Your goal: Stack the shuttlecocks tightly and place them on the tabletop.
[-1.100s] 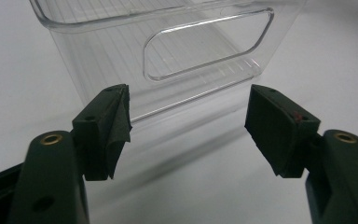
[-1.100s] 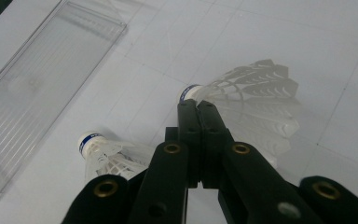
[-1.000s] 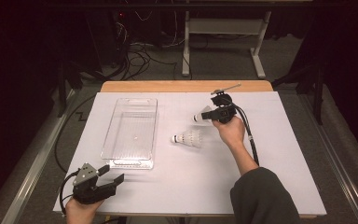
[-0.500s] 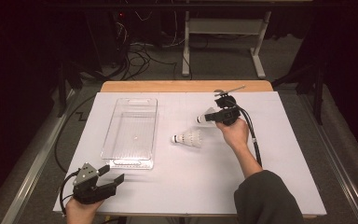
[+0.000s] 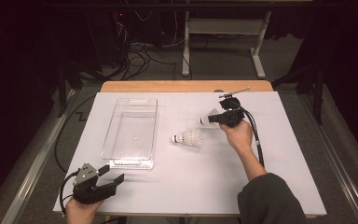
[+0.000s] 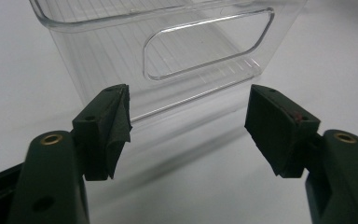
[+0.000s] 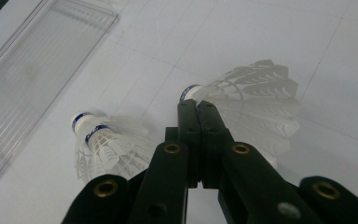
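— Where is the shuttlecock (image 5: 210,116) that the right gripper (image 5: 214,119) works on?

— It is at the tips of that gripper. In the right gripper view the jaws are pressed together and the feather skirt of this shuttlecock (image 7: 256,100) spreads just beyond them, so the gripper seems to pinch it by the feathers, near the cork. It looks lifted a little from the white table (image 5: 279,154).

— And the second shuttlecock (image 5: 189,138)?

— It lies on its side on the table, near the right gripper, toward the clear plastic bin (image 5: 131,131).

— Which step is this, then?

— Probably the carrying of the first shuttlecock toward the bin. The next move asks a steady travel across the second shuttlecock, then a release above the bin's open top.

— The left gripper (image 5: 114,176)?

— Its jaws stand wide apart, holding nothing, pointed at the near end wall of the bin (image 6: 205,46).
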### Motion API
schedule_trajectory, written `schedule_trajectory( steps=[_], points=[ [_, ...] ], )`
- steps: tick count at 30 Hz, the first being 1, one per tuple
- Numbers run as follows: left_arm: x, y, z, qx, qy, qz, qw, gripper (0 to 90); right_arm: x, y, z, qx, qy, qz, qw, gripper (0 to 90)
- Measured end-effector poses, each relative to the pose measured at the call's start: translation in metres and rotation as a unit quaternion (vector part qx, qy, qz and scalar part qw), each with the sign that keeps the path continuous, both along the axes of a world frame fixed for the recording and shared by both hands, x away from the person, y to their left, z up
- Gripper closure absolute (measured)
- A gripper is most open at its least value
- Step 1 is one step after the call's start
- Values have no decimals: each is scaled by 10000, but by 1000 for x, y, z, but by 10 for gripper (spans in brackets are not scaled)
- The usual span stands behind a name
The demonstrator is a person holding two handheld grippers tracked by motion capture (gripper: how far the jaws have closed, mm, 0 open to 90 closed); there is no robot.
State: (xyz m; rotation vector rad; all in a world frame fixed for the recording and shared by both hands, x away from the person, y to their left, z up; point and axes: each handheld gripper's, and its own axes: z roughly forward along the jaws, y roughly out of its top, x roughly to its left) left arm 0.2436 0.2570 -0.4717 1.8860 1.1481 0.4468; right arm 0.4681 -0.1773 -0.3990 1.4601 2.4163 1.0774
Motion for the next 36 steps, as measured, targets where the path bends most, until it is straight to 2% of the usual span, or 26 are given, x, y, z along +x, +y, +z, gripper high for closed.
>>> schedule_trajectory(
  steps=[19,36],
  points=[
    [0,0,0,3,16,-4,10000,321,-9,-13,-1,50,-59,9,10000,900],
    [0,-1,0,-5,19,-10,10000,321,-25,-25,-5,182,-100,69,9998,900]
  ],
)
